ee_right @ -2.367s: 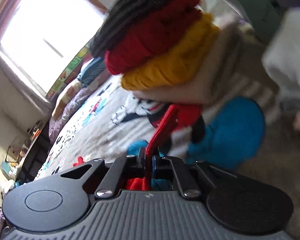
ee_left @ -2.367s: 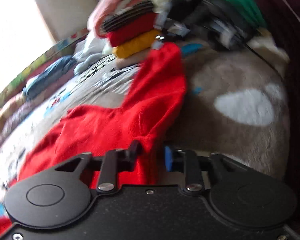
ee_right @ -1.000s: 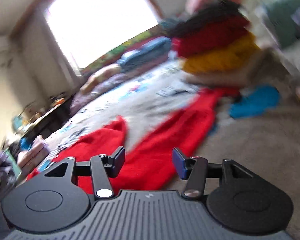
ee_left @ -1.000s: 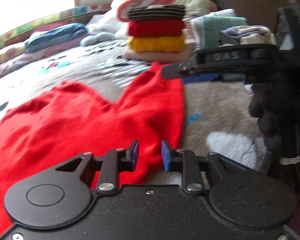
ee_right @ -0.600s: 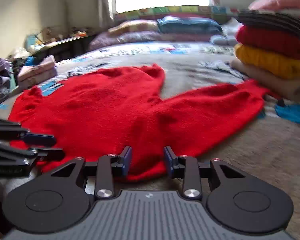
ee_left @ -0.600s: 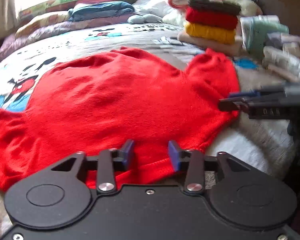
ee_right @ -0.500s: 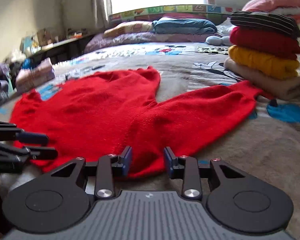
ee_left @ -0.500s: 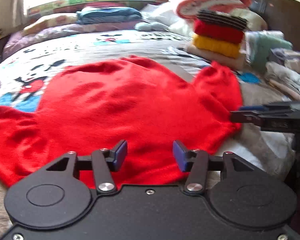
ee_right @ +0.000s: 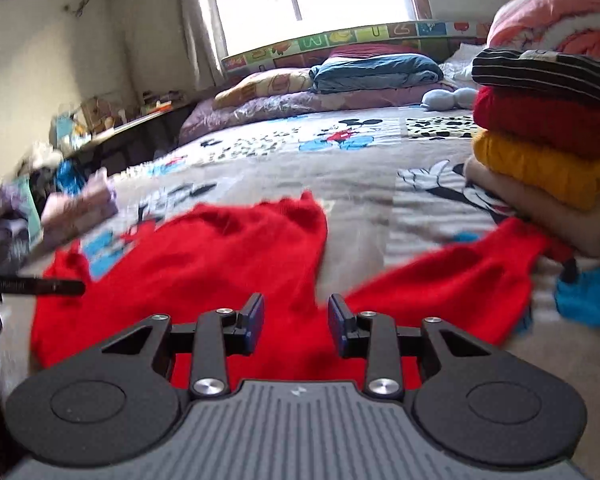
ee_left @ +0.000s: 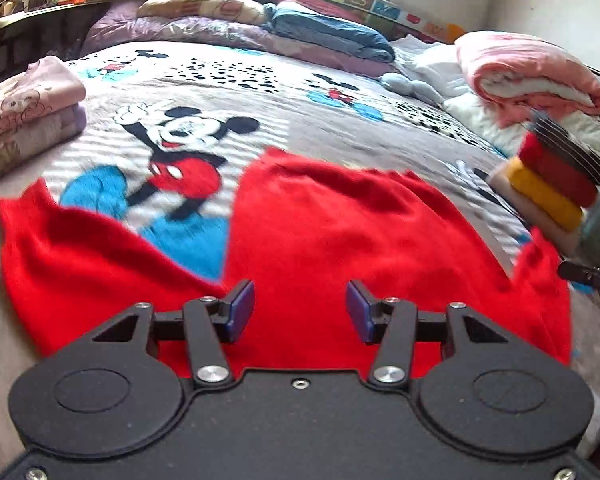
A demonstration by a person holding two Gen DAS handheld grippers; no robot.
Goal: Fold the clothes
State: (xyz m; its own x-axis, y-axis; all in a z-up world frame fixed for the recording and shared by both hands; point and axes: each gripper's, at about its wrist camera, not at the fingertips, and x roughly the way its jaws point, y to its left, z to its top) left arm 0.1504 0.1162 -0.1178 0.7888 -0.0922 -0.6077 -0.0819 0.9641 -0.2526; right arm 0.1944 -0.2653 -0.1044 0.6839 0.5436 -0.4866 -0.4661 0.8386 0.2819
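Observation:
A red sweater lies spread flat on the bed, body toward the window and both sleeves out to the sides; it also shows in the right wrist view. My left gripper is open and empty, just above the sweater's near edge at its middle. My right gripper is open and empty, above the near edge where the right sleeve joins the body. The left gripper's tip shows at the left edge of the right wrist view. The right gripper's tip shows at the right edge of the left wrist view.
A stack of folded clothes, striped, red, yellow and beige, stands on the bed right of the sweater, by the right sleeve's end. Folded pink clothes lie at the left. Pillows and blankets lie along the far side. The cartoon-print bedspread is bare behind the sweater.
The right gripper let go of the sleeve end by the stack. Both grippers pulled back to the sweater's near edge. The left gripper's jaws have opened wider and both views have risen slightly.

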